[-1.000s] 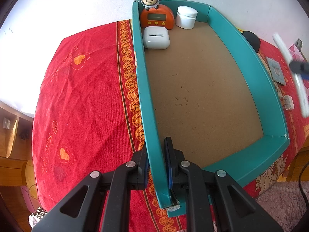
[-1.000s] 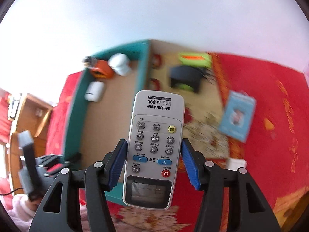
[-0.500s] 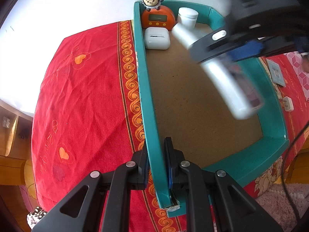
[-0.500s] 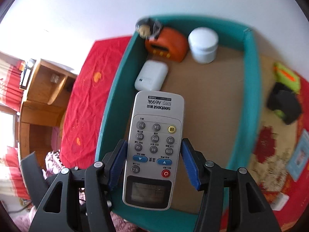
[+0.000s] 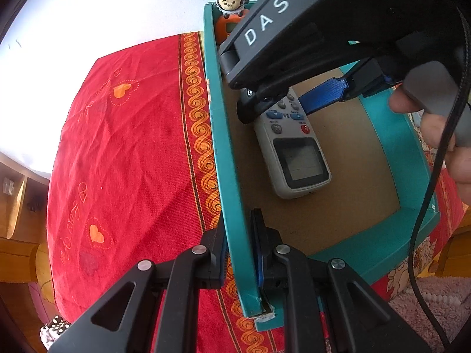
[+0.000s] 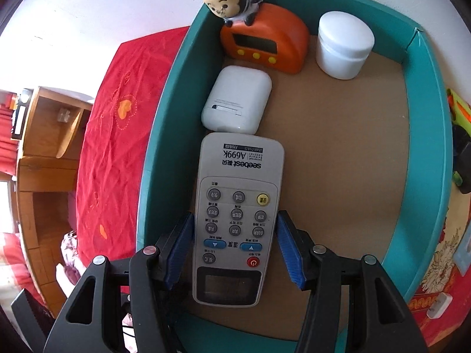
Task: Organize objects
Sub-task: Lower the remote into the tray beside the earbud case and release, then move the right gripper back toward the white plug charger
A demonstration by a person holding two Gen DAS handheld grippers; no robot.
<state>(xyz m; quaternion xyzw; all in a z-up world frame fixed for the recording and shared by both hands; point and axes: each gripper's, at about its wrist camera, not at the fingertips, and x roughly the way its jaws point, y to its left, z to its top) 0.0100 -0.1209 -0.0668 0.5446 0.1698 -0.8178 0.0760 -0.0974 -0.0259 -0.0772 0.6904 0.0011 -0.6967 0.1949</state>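
One remote (image 6: 238, 214) is what we're placing: it lies face up on the tray floor, long axis parallel to the tray's left wall, its far end at 12 o'clock just short of or touching the white case (image 6: 237, 104); we can't tell which. Our read is that it's being lined up in a column along that wall behind the case and the orange clock (image 6: 265, 45), with the white jar (image 6: 343, 44) at 1 o'clock in the back row. Our right gripper (image 6: 235, 250) straddles the remote's lower half, blue pads (image 6: 287, 250) at 3 and 9 o'clock standing slightly off its sides, so we judge it spread and the remote let go. Our left gripper (image 5: 240, 250) is pinched on the teal tray (image 5: 217, 135) wall, one finger inside and one outside, apparently to keep the tray from sliding on the red cloth (image 5: 132, 153). From the left view, the remote sits at 12 to 1 o'clock, near.
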